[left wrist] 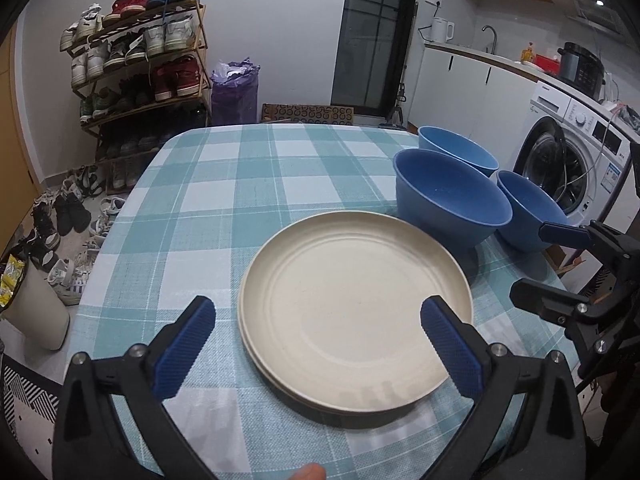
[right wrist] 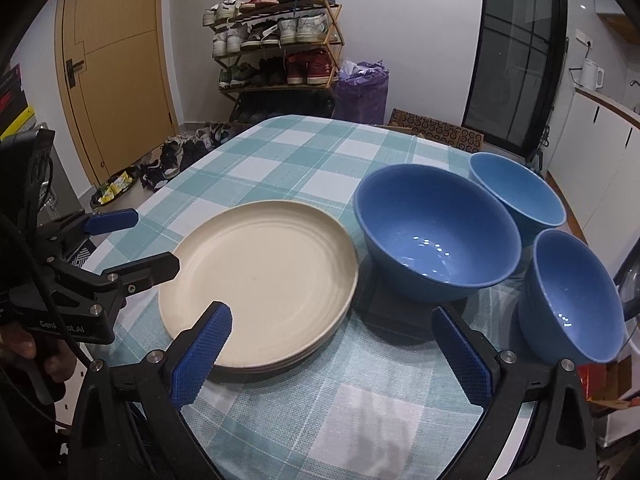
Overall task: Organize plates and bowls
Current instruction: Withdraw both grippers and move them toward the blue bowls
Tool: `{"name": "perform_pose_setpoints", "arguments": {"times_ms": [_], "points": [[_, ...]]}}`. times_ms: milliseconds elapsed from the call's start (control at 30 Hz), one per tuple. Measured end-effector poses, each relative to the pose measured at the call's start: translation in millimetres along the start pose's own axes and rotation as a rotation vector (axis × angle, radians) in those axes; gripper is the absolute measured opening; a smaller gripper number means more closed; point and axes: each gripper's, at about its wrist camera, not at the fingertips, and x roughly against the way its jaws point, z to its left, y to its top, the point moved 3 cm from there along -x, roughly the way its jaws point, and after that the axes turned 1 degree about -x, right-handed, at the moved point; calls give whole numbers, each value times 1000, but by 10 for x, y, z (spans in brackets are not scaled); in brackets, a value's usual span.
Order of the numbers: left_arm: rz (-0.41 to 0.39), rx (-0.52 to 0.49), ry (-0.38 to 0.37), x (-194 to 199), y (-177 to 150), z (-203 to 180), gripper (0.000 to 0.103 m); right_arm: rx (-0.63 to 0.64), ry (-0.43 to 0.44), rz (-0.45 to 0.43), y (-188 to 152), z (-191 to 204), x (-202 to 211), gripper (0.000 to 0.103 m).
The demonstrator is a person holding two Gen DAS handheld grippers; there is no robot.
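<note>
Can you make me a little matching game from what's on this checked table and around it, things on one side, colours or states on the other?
Things:
1. stack of plates
2. big bowl
3. left claw
4. shoe rack

Descriptions:
A. blue, sitting on a dark square block
B. full, against the far wall
C. cream, left of the bowls in the right wrist view
D. open, holding nothing, over the plates' near edge

Pairs: 1-C, 2-A, 3-D, 4-B

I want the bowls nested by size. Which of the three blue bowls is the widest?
The middle bowl beside the plates: its rim is clearly wider than the far bowl and near bowl.
</note>
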Motion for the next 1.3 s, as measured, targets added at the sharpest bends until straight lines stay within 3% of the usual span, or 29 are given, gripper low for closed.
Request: {"name": "perform_pose_setpoints", "arguments": {"times_ms": [667, 1300], "points": [[-68, -57, -48, 58, 620, -444, 103, -127, -64, -131, 148, -768, 612, 102], [-106, -95, -69, 27, 1165, -707, 103, -176, -113, -223, 440, -1254, 1126, 102]]}}
